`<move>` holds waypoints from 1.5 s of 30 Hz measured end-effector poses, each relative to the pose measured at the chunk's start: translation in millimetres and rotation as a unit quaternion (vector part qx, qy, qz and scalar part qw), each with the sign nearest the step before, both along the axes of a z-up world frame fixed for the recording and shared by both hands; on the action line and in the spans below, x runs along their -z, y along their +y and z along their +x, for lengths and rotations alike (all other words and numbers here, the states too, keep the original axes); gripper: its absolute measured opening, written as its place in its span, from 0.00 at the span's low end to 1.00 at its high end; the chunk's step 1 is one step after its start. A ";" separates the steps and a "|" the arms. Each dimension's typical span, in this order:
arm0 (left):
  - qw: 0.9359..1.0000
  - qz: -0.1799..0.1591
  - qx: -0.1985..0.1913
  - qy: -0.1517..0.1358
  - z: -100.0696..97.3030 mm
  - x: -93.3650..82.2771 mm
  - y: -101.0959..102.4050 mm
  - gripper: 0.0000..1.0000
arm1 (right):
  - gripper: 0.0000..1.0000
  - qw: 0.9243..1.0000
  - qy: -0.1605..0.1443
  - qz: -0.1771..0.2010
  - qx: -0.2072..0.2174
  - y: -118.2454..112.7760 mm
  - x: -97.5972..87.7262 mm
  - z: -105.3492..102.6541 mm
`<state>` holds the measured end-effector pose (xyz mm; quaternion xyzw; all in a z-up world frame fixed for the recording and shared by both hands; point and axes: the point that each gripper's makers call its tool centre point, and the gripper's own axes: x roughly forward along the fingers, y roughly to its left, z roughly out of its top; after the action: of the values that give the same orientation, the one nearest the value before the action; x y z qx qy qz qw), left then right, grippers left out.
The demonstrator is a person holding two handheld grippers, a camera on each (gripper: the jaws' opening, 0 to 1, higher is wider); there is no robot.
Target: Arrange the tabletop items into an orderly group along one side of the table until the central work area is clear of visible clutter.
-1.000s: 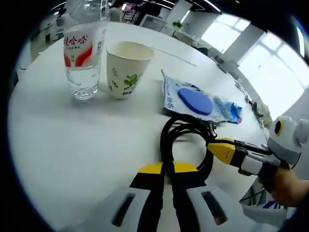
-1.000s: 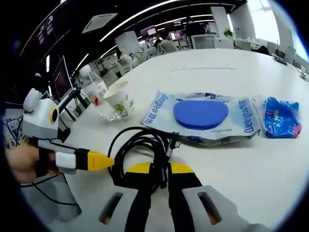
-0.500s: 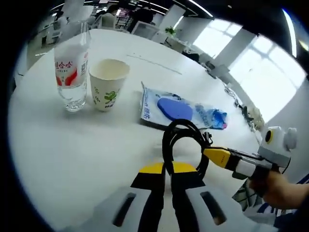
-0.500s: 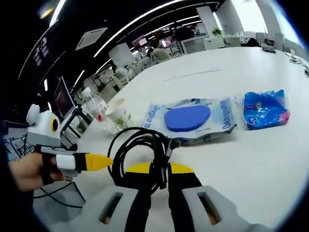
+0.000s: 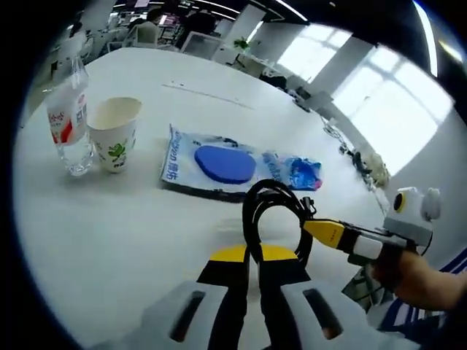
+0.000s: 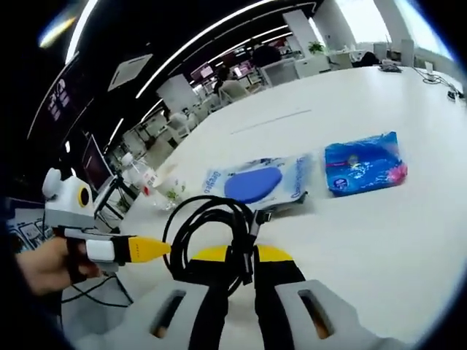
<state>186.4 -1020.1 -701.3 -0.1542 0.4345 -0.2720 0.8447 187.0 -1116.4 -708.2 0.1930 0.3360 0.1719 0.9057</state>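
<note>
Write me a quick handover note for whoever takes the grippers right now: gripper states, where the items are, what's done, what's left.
Left gripper and right gripper: both shut on the black cable coil, held above the white table.
On the table: water bottle and paper cup side by side; the wipes pack with blue lid beside the small blue packet.
Done: the cable is lifted.
Left: set the coil down next to the other items, probably by the wipes pack, and close up the gaps.
</note>
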 end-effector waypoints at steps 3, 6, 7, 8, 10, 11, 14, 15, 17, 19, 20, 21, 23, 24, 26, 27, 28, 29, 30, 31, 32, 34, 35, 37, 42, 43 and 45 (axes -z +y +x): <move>1.000 0.000 0.011 0.002 -3.0 -0.9 -12.6 0.04 | 0.08 1.000 0.002 0.005 0.011 -10.9 -0.4 -0.7; 1.000 0.001 0.021 0.003 -3.7 -2.6 -23.9 0.04 | 0.08 1.000 0.002 0.007 0.016 -22.9 -1.7 0.5; 1.000 0.003 0.028 0.003 -4.0 -3.3 -29.1 0.04 | 0.08 1.000 0.001 0.005 0.016 -25.9 -2.0 0.5; 0.999 0.005 0.033 0.003 -4.1 -3.5 -32.8 0.04 | 0.08 1.000 0.000 0.003 0.017 -30.8 -2.3 0.3; 0.999 0.007 0.040 0.003 -4.3 -3.8 -40.3 0.04 | 0.08 1.000 0.000 0.003 0.021 -40.4 -2.0 0.3; 0.999 0.007 0.045 0.003 -4.2 -4.0 -46.4 0.04 | 0.08 1.000 0.001 0.004 0.025 -44.6 -1.4 0.3; 0.999 0.006 0.053 0.005 -4.6 -3.3 -60.5 0.04 | 0.08 0.999 0.007 0.007 0.035 -59.3 1.0 0.7; 0.998 0.007 0.058 0.006 -6.3 -2.9 -66.4 0.04 | 0.08 0.999 0.008 0.008 0.039 -64.5 1.7 1.1; 0.998 0.012 0.069 0.006 -8.5 -1.8 -74.1 0.05 | 0.08 0.999 0.009 0.009 0.043 -73.0 2.5 2.8; 0.996 0.010 0.087 0.005 -10.9 -1.5 -84.9 0.04 | 0.08 0.999 0.009 0.015 0.041 -77.8 2.0 5.1; 0.997 0.006 0.081 0.010 -10.3 -2.6 -90.5 0.04 | 0.08 0.999 0.008 0.014 0.046 -81.2 2.8 6.9; 0.996 0.009 0.084 0.009 -10.7 -2.6 -93.8 0.04 | 0.08 0.999 0.010 0.014 0.048 -84.4 3.2 8.1; 0.996 0.016 0.088 0.009 -8.9 -1.1 -100.0 0.04 | 0.08 0.999 0.010 0.013 0.048 -88.6 3.6 9.1; 0.996 0.018 0.087 0.010 -7.6 -0.4 -101.7 0.04 | 0.08 0.999 0.008 0.014 0.050 -91.3 4.1 10.2; 0.996 0.014 0.086 0.017 -5.3 1.8 -107.2 0.04 | 0.08 0.998 0.012 0.012 0.052 -97.7 6.9 10.6; 0.996 0.016 0.087 0.018 -4.3 2.6 -110.8 0.04 | 0.08 0.998 0.014 0.017 0.057 -101.9 7.6 10.2; 0.996 0.021 0.090 0.017 -4.0 3.0 -112.9 0.04 | 0.08 0.998 0.013 0.024 0.059 -105.2 8.1 11.5; 0.995 0.023 0.091 0.016 -3.6 3.2 -115.0 0.04 | 0.07 0.998 0.013 0.027 0.061 -107.7 7.9 12.0; 0.996 0.021 0.090 0.016 -2.8 2.1 -118.4 0.04 | 0.07 0.998 0.013 0.028 0.062 -111.3 6.9 12.4; 0.996 0.020 0.090 0.016 -2.3 1.3 -120.7 0.04 | 0.07 0.998 0.012 0.028 0.061 -113.3 6.1 12.6; 0.996 0.020 0.089 0.015 -1.9 -0.1 -124.2 0.04 | 0.07 0.997 0.011 0.030 0.063 -116.6 4.9 13.3; 0.996 0.022 0.090 0.012 -0.9 -1.5 -128.4 0.04 | 0.07 0.997 0.009 0.037 0.066 -120.9 2.6 14.2; 0.996 0.023 0.091 0.011 -0.5 -2.0 -130.2 0.04 | 0.07 0.997 0.008 0.042 0.067 -124.0 0.8 14.6; 0.996 0.023 0.091 0.010 0.9 -0.8 -134.2 0.04 | 0.07 0.997 0.006 0.045 0.066 -129.2 1.1 14.9; 0.996 0.027 0.090 0.015 0.2 4.1 -145.1 0.04 | 0.07 0.996 0.014 0.052 0.068 -139.2 7.9 11.8; 0.995 0.028 0.090 0.016 -0.4 5.3 -148.0 0.04 | 0.07 0.996 0.016 0.051 0.067 -142.1 9.0 11.8; 0.996 0.028 0.087 0.018 -1.0 7.3 -152.0 0.04 | 0.07 0.996 0.017 0.053 0.067 -145.9 10.8 12.1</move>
<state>185.4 -1172.1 -708.5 -0.0967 0.4686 -0.3298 0.8138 199.1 -1262.4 -719.0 0.2654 0.3284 0.1248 0.8979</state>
